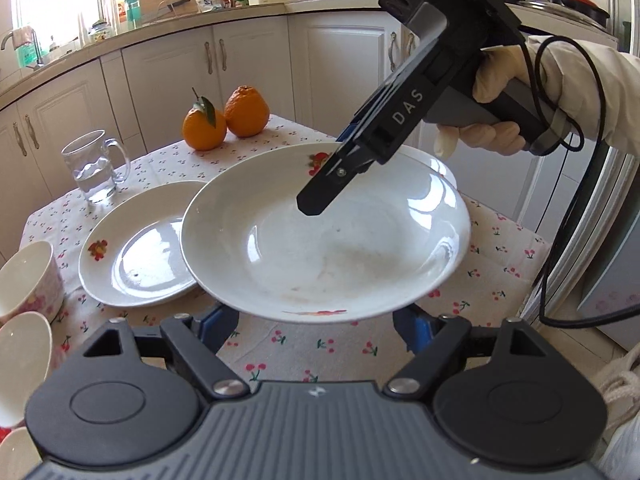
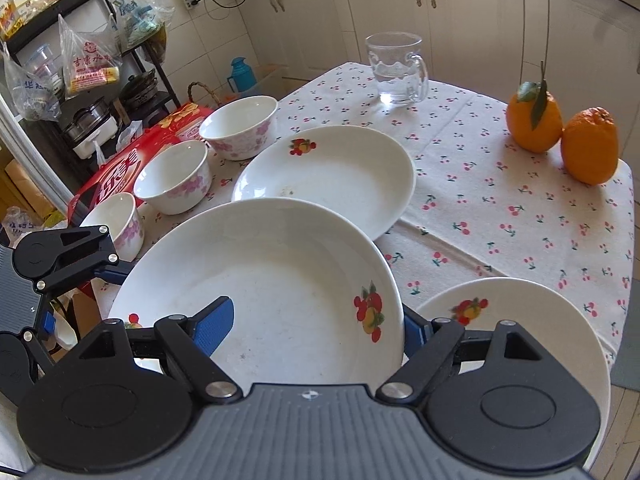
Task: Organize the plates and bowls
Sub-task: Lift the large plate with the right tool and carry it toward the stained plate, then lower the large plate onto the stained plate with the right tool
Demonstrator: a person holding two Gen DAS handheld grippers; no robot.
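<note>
White ceramic plate [image 1: 328, 236] with fruit print rides pinched at opposite rims by the left gripper [image 1: 316, 332] and right gripper [image 2: 316, 324], above the cherry-print tablecloth [image 2: 500, 208]. Stacking step, probably: next, lower it level onto the neighbouring white plate [image 2: 332, 176].

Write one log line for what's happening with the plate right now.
lifted plate: off the table, partly over second plate | right gripper: clamps far rim | left gripper: under near rim, grip hidden

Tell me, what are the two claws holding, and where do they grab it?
Both hold one white round ceramic plate with a fruit picture, lifted off the table. The left claw pinches one rim; the right claw pinches the opposite rim.
</note>
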